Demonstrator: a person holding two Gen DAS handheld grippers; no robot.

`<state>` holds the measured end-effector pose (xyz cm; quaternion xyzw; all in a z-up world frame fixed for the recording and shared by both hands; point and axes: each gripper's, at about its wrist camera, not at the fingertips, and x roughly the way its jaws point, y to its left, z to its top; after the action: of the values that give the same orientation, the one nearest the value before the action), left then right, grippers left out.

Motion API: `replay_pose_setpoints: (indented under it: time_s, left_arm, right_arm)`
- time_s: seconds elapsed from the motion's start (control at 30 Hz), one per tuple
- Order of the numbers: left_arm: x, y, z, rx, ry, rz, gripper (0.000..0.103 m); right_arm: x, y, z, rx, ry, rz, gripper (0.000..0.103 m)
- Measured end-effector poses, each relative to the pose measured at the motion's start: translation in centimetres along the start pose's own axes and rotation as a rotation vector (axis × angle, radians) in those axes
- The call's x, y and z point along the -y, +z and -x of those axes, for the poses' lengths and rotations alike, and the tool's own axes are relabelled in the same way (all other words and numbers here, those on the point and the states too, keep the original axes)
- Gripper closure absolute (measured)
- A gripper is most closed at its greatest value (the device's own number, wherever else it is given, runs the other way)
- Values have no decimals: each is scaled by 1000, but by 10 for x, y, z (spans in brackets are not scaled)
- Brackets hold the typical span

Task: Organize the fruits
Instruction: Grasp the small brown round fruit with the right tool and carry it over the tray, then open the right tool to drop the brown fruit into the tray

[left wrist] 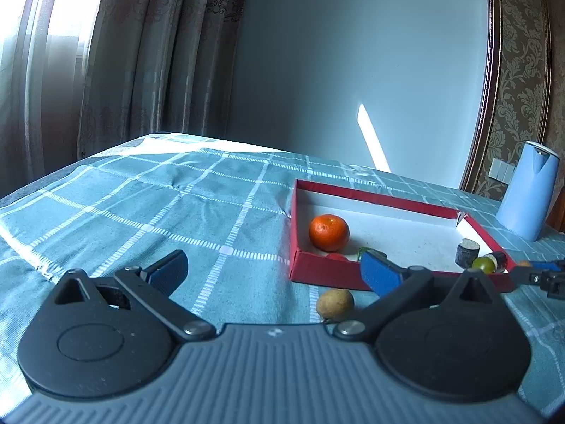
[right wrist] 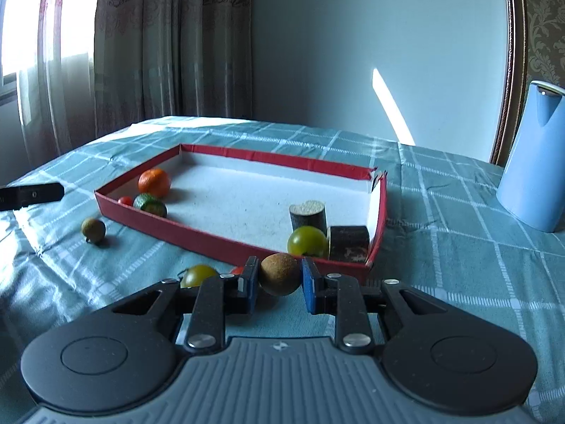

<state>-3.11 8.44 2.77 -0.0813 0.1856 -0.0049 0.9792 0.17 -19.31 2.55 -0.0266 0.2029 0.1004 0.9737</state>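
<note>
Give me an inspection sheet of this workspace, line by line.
Surface: teal checked tablecloth, wrinkled.
Job's things: red tray holds an orange, a small red fruit, a green fruit, a yellow-green fruit and two dark cylinders. Outside it on the cloth: a brown fruit and a yellow-green fruit.
Clutter: blue jug to the tray's right.
Grippers: right gripper shut on a brown round fruit; left gripper open, empty.
Cables: nothing seen.
Surroundings: curtains, plain wall.
</note>
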Motion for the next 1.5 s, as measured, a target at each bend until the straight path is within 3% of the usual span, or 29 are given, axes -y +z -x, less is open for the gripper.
replay_pose_setpoints:
  time_s: [0.17,0.5,1.0,1.1,1.17,1.37,1.5]
  left_arm:
    - [0,0,0,1,1,5,0]
    - [1,-1,-2,-7,-7,-3,0]
    - [4,-2,-7,-36,18,-21,0]
    - [4,-2,-8,-44,29,-24,0]
    - [5,-2,-9,-50,36,-28,0]
    - [9,-2,-12,-68,49,-55,0]
    - [26,-4,-9,-52,70,-154,0]
  right_arm:
    - [-5,17,-24,10,-10,12,78]
    - [-2,17,-64,5,-49,-13,78]
    - [12,15,-65,18,-6,-80,78]
    - [13,13,-68,-4,0,-92,66]
    - [14,12,-65,18,16,-98,46]
    - [28,14,-45,118,-33,-152,45]
    - [48,13,-30,184,-54,-238,44]
